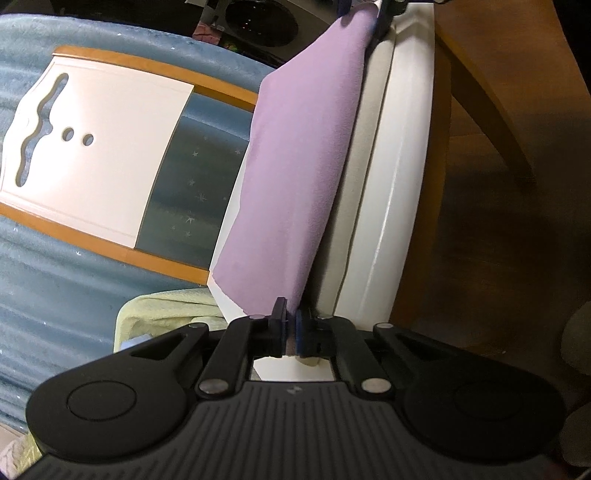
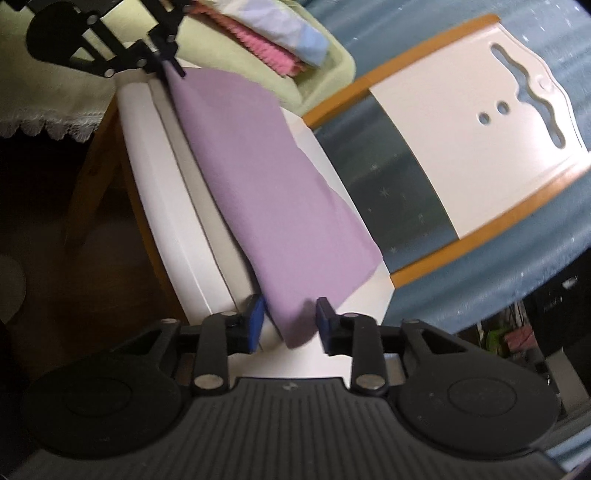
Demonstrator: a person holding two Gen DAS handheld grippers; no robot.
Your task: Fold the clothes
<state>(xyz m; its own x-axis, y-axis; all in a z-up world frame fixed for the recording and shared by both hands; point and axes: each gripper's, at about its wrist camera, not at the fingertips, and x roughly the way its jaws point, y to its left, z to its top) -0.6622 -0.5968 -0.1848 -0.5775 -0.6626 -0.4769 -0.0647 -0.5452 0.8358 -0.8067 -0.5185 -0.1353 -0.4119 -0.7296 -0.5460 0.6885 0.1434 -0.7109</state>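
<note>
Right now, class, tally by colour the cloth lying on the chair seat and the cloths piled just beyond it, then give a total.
lilac cloth: 1
pale green towel: 1
pink cloth: 1
white-and-blue cloth: 1
Total: 4

Left tongs [image 1: 291,330] pinched shut, right tongs [image 2: 290,325] parted, both angled downward
</note>
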